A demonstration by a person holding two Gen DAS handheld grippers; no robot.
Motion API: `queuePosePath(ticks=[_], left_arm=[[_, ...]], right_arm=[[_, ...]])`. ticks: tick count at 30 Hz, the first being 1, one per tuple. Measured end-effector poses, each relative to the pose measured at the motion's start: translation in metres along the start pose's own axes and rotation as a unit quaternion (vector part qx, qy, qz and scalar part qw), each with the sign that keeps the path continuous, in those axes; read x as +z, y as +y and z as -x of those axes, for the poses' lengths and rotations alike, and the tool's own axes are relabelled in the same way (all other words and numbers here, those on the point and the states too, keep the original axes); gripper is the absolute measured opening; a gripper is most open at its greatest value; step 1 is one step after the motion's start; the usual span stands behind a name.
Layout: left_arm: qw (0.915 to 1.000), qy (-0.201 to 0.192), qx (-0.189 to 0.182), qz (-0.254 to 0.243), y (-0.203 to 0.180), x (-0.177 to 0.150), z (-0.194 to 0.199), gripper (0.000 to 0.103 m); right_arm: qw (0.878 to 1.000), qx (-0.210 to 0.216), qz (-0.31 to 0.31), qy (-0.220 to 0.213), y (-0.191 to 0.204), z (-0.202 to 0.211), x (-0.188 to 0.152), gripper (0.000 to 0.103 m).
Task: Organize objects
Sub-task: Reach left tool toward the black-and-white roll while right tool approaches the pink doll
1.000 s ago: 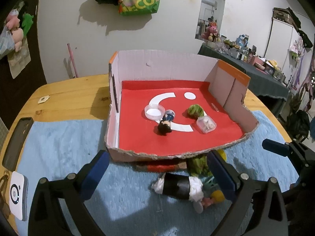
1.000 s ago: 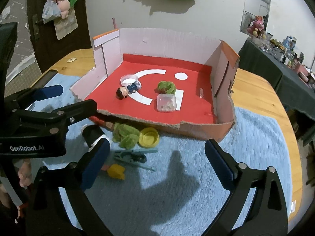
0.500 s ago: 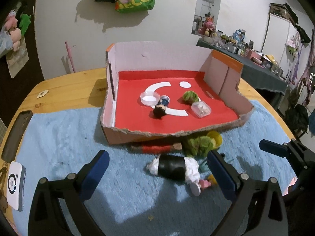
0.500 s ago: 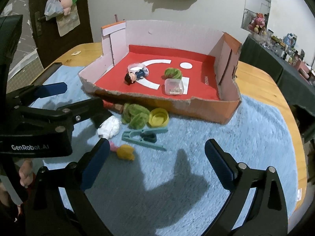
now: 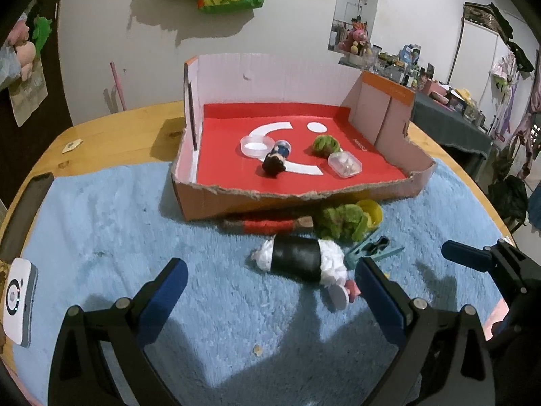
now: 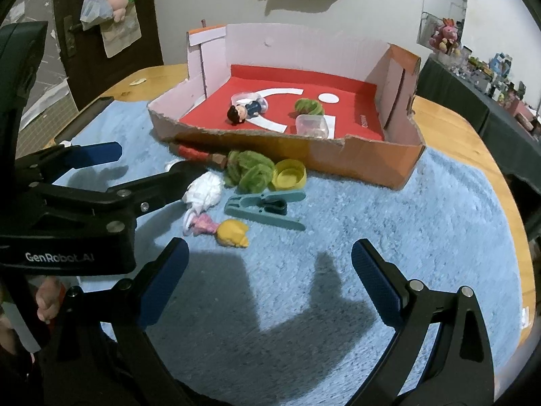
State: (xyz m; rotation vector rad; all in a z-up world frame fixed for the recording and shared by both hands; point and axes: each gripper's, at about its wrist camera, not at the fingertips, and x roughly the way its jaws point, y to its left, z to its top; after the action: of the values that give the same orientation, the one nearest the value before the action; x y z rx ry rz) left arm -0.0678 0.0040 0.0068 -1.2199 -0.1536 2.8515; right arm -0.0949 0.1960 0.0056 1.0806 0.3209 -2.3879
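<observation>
A torn cardboard box point(image 5: 216, 199) with a red floor holds a small figurine point(image 5: 275, 161), a clear lid point(image 5: 253, 145), a green ball point(image 5: 324, 144) and a clear case point(image 5: 345, 165). On the blue towel in front lie a red-wrapped stick point(image 5: 270, 225), green fuzzy bundle point(image 5: 341, 220), yellow cap point(image 5: 373, 210), black-and-white roll point(image 5: 299, 258) and teal clip point(image 6: 263, 208). A yellow-haired doll point(image 6: 233, 233) lies nearest. My left gripper point(image 5: 270, 291) is open just short of the roll. My right gripper point(image 6: 267, 280) is open, below the doll and clip.
The towel point(image 5: 101, 223) covers a round wooden table point(image 5: 111, 128). A dark phone point(image 5: 27, 209) and a white device point(image 5: 18, 301) sit at the table's left edge. A dark cluttered table point(image 5: 449, 115) stands far right. A hand point(image 6: 47, 301) holds the left gripper.
Both grippers have drawn back from the box and sunk toward the towel, so the loose objects now lie ahead of the fingers. Both stayed open; nothing was picked up.
</observation>
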Motion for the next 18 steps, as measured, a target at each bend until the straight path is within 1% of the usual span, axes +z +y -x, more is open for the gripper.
queuePosePath(ticks=[6, 13, 18], left_arm=[[0.9999, 0.005, 0.002, 0.009, 0.009, -0.002, -0.002, 0.101], [0.9999, 0.007, 0.002, 0.011, 0.014, -0.001, -0.003, 0.101], [0.9999, 0.011, 0.000, 0.009, 0.012, -0.001, -0.006, 0.101]], right_arm=[[1.000, 0.005, 0.004, 0.004, 0.009, -0.008, 0.001, 0.099], [1.000, 0.010, 0.010, 0.016, 0.017, -0.027, 0.004, 0.099], [1.000, -0.007, 0.002, 0.018, 0.008, -0.034, 0.003, 0.099]])
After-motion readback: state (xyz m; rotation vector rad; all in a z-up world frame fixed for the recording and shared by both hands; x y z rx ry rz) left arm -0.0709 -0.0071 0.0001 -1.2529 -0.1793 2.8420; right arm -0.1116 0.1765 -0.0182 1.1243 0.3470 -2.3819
